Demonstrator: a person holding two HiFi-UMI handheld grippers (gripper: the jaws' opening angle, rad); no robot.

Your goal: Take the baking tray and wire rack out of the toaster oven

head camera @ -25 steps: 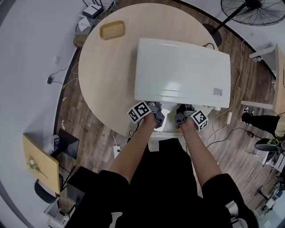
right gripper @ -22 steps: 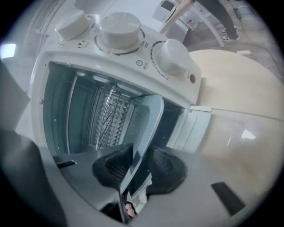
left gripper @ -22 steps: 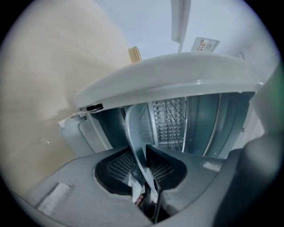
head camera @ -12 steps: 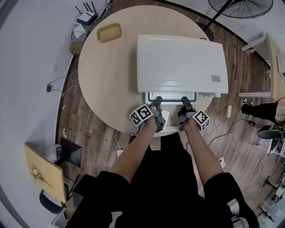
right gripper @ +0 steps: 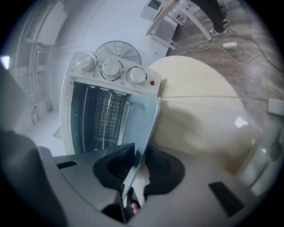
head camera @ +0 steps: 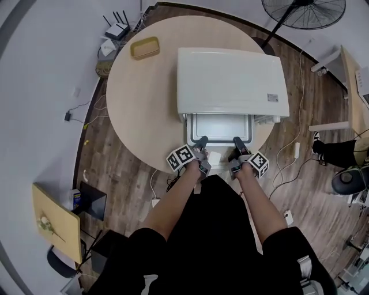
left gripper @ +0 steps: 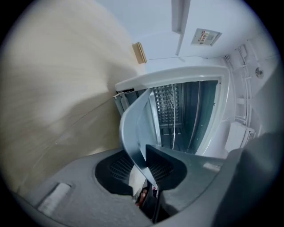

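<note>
The white toaster oven [head camera: 230, 80] stands on the round table with its front toward me. The grey baking tray [head camera: 219, 128] sticks out of its mouth, level. My left gripper [head camera: 202, 142] is shut on the tray's front rim at the left. My right gripper [head camera: 237, 142] has the rim at the right, its jaws closing on it. In the left gripper view the tray [left gripper: 135, 128] runs up from the left gripper [left gripper: 144, 153] into the oven cavity [left gripper: 195, 111]. In the right gripper view the tray [right gripper: 146, 119] sits between the right gripper's [right gripper: 135, 164] pads. Thin wires [right gripper: 106, 111] show deep inside.
The round wooden table [head camera: 144, 115] carries a yellow dish [head camera: 145, 48] at its far left. The oven's three knobs [right gripper: 111, 68] sit beside the cavity. A floor fan [head camera: 302, 11] stands behind the table. Cables and a power strip [head camera: 297, 151] lie on the floor at the right.
Both grippers have drawn back toward my body together, and the tray has slid out of the oven with them; a second ago none of it showed.
</note>
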